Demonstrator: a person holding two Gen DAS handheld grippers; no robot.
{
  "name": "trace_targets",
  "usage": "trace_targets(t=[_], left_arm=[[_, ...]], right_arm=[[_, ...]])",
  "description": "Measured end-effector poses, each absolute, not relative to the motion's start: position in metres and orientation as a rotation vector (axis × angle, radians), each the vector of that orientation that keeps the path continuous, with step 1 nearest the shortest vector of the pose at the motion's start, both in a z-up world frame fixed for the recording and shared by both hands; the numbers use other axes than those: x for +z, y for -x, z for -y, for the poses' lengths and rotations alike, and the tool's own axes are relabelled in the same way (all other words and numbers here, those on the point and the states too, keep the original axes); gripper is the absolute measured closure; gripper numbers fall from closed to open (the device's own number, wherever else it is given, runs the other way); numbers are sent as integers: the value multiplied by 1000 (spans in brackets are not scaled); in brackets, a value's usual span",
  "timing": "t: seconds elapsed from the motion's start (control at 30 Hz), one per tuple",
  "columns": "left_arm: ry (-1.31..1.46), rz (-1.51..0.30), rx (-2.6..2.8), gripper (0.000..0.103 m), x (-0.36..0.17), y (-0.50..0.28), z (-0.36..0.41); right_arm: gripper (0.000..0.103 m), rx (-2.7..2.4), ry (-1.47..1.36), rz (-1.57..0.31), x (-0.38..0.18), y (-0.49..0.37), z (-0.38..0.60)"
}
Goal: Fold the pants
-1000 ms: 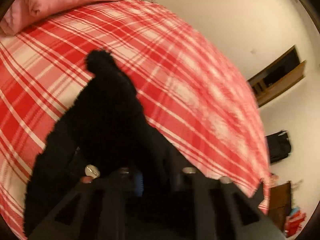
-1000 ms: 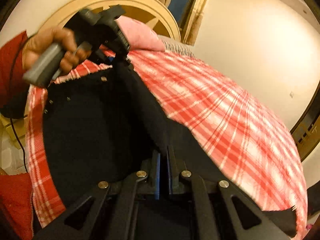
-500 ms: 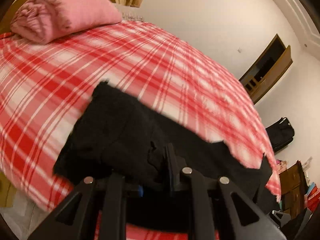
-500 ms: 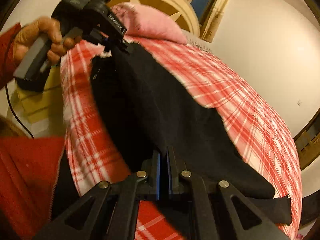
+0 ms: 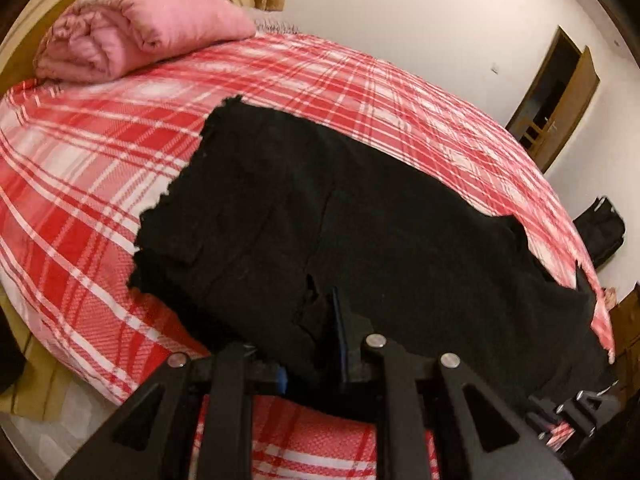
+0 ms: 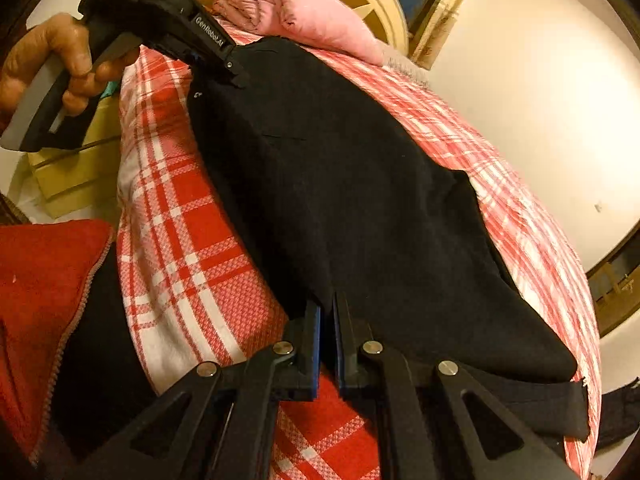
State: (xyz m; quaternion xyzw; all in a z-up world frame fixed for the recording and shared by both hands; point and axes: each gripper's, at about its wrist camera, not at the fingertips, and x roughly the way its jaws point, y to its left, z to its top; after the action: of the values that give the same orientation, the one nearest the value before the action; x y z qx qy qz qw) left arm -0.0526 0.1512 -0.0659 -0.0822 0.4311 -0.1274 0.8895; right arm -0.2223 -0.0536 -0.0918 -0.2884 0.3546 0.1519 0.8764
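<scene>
Black pants (image 5: pixel 360 220) spread on red plaid bedspread (image 5: pixel 80 160), left gripper (image 5: pixel 320 320) and right gripper (image 6: pixel 326 312) both clamped on fabric edge, person's hand (image 6: pixel 52 64) visible only in right view, doorway (image 5: pixel 556 96) only in left

warm yellowish indoor light, fairly dim; no lamp shows in either view. the wall (image 5: pixel 400 20) beyond the fingers reads cream and evenly lit, without glare. the black pants (image 5: pixel 360 220) swallow nearly all detail, folds barely showing just ahead of the fingertips. small bright glints sit on the metal rivets behind the fingers. strong fisheye bending: the plaid bedspread (image 5: pixel 100 160) bulges like a dome, and dark vignette fills the corners. slight softness on the plaid far right of the fingers; the hand (image 6: pixel 48 64) up left is sharp
</scene>
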Motion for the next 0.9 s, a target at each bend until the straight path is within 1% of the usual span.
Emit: trace_targets(t=[0.03,0.07,0.1,0.13,0.2,0.23,0.27,0.3,0.33,0.37,0.4,0.5,0.6,0.7,0.8,0.9], left_arm=[[146,-892,-260,79,-67,54,-151],[111,-891,-241,77,-70,54,-150],[88,-896,-211,66,-74,53,-151],[72,-906,-174,61,-79,50,-153],[101,-904,-193,61,-82,51,-158],[99,-912,-201,61,-80,52,-159],[84,-927,-212,61,-77,52,-159],[68,-936,-205,55,-74,53,-159],[32,-937,-153,37,-68,55,-161],[-7,-910,-87,30,-60,59,-165],[-30,-871,-45,27,-52,64,-168],[-63,-732,18,24,-21,74,-176],[-39,-629,4,23,-1,63,-163],[-29,-624,-31,23,-8,45,-137],[-56,-649,-9,23,-35,37,-116],[-73,-698,20,23,-62,39,-107]], right_arm=[[96,322,606,-739,-94,222,54],[96,319,609,-729,-96,223,54],[96,311,605,-719,-98,223,54],[96,306,600,-714,-99,224,54],[91,300,583,-707,-98,224,57],[84,297,569,-716,-96,223,59],[71,296,542,-730,-92,221,63],[62,307,492,-757,-87,217,66],[46,354,392,-795,-77,212,75],[39,400,287,-804,-65,211,87],[38,425,205,-785,-52,211,98],[37,448,46,-707,-13,196,130],[37,405,-65,-669,7,153,156],[37,368,-179,-676,3,106,174],[37,378,-262,-730,-14,64,178],[37,424,-270,-824,-39,30,166]])
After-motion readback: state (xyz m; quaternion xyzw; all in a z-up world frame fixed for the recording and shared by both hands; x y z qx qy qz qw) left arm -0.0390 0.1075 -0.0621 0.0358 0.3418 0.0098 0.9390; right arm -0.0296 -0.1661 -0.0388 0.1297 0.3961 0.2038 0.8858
